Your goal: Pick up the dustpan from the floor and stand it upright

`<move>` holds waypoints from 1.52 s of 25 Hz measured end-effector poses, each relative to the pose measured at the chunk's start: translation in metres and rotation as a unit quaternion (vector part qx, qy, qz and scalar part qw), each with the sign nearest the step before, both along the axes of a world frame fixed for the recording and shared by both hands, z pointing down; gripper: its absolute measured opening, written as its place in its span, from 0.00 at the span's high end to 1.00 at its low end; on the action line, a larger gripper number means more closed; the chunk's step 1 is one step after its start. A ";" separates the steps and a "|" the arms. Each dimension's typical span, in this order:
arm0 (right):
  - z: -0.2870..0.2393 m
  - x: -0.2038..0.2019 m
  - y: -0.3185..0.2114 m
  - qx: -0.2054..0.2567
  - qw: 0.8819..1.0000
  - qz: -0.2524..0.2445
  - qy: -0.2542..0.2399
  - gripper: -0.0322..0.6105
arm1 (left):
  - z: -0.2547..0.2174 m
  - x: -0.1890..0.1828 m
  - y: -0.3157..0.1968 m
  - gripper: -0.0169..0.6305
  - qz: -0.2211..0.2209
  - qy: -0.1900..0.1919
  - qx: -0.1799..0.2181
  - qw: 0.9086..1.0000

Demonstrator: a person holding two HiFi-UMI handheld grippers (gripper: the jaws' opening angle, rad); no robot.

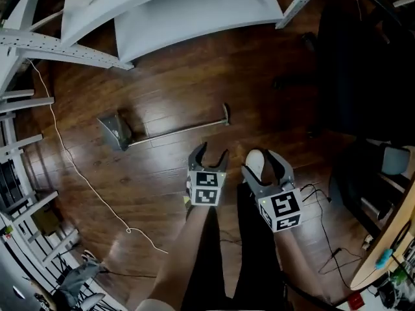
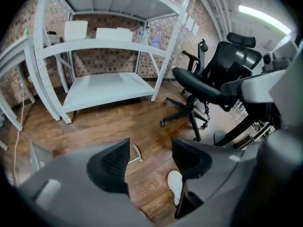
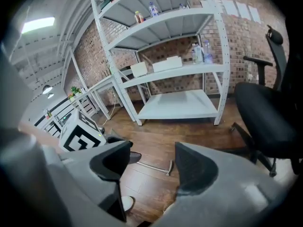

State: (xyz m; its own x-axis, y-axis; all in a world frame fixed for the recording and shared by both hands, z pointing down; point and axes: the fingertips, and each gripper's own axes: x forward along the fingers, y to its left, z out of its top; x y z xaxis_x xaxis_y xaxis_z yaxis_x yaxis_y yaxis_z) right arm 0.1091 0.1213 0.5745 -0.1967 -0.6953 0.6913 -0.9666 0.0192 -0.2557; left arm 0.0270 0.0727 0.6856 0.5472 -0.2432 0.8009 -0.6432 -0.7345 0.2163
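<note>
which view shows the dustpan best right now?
Head view: the whole dustpan lies on the floor, pan at left, long handle running right. Left gripper view catches only its handle end, seen between the fingers. Right gripper view shows part of the handle; the pan is hidden.

dark wood plank floor. white metal shelving unit stands against brick wall. black office chair right of the shelving unit; lit ceiling strip light further right, higher.
</note>
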 end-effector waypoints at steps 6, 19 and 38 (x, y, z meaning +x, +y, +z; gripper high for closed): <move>0.116 0.034 -0.019 -0.004 1.000 -0.006 -0.005 0.51 | 0.186 0.031 -0.011 0.53 -0.023 -0.033 -0.031 0.999; 0.261 0.054 -0.054 0.007 0.999 -0.042 -0.010 0.51 | 0.413 0.078 -0.033 0.64 -0.004 -0.066 -0.049 0.997; 0.037 0.009 -0.056 0.023 0.999 -0.049 -0.004 0.54 | 0.143 0.038 -0.011 0.87 -0.114 0.035 -0.111 0.987</move>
